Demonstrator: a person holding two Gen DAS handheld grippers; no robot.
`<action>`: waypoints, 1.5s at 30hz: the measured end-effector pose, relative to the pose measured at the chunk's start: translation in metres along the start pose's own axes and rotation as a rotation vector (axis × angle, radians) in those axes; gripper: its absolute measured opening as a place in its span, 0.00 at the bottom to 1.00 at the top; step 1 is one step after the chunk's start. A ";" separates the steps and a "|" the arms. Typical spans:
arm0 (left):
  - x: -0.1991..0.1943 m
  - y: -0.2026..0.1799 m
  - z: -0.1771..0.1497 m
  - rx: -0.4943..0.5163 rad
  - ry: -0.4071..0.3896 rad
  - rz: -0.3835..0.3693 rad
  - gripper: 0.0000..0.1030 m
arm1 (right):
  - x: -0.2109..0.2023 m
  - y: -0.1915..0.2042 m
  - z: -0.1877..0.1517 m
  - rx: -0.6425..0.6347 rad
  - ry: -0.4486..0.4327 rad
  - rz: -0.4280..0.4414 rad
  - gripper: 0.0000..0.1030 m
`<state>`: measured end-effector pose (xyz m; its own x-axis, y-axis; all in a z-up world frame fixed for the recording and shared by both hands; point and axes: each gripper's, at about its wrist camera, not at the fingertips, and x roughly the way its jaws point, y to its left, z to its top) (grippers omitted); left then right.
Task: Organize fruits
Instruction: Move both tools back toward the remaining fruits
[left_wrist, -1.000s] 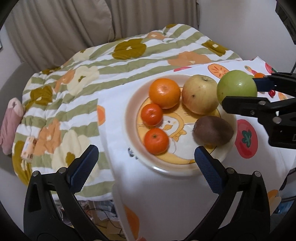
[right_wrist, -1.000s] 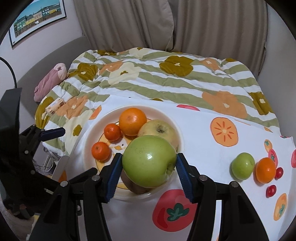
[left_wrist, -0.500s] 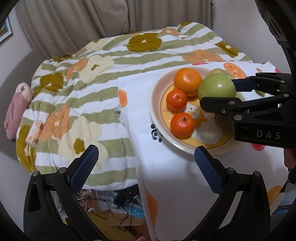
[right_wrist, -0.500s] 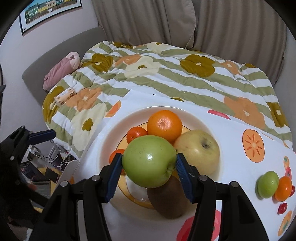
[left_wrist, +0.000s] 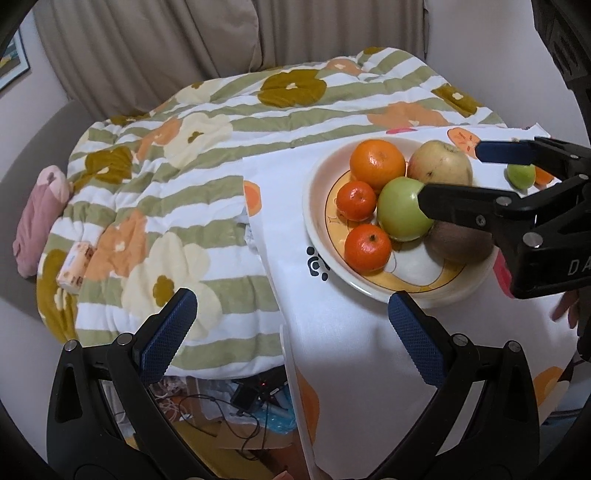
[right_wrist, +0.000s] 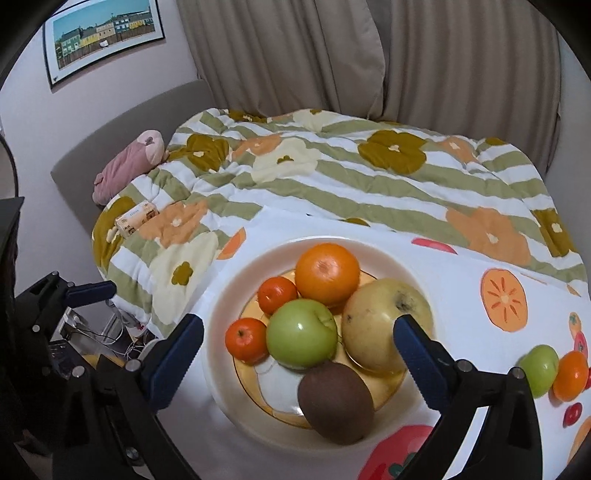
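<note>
Change noted: half a second ago the green apple (right_wrist: 301, 333) was pinched between the pads of the right gripper (right_wrist: 297, 334) and held above the plate (right_wrist: 236, 295). It now rests in the plate, at frame centre of the right wrist view, and the gripper's jaws are opening, the blue pads standing well clear of the fruit on either side. The apple sits between the open fingers but neither pad touches it.

Position of the apple: it leans against the yellow apple (right_wrist: 384, 325) to its right, with the large orange (right_wrist: 327, 273) behind, two small tangerines (right_wrist: 246, 339) to its left and the kiwi (right_wrist: 335, 400) in front, toward the lower edge.

In the left wrist view the right gripper's near finger (left_wrist: 458, 201) crosses in front of the apple's right flank; contact cannot be judged there.

Left gripper (left_wrist: 291, 332): fingers spread wide, nothing between them, hovering over the fruit-print tablecloth (left_wrist: 343, 332) at lower centre, short of the plate.

Outside the plate, a small green fruit (right_wrist: 539, 369) and a small orange fruit (right_wrist: 570, 374) lie touching at the right edge.
</note>
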<state>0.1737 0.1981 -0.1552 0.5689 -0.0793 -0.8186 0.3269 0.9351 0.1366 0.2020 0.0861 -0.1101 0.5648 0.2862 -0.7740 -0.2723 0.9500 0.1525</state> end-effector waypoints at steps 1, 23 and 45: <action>-0.002 -0.001 0.001 0.000 -0.004 0.001 1.00 | -0.002 0.000 0.000 0.001 0.009 -0.003 1.00; -0.088 -0.086 0.035 0.010 -0.096 0.053 1.00 | -0.136 -0.055 -0.008 -0.029 -0.059 -0.043 1.00; -0.048 -0.253 0.073 0.037 -0.098 -0.041 1.00 | -0.188 -0.238 -0.082 0.071 -0.031 -0.169 1.00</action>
<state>0.1187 -0.0600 -0.1100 0.6246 -0.1521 -0.7660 0.3781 0.9171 0.1262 0.0964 -0.2044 -0.0514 0.6219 0.1246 -0.7731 -0.1163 0.9910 0.0662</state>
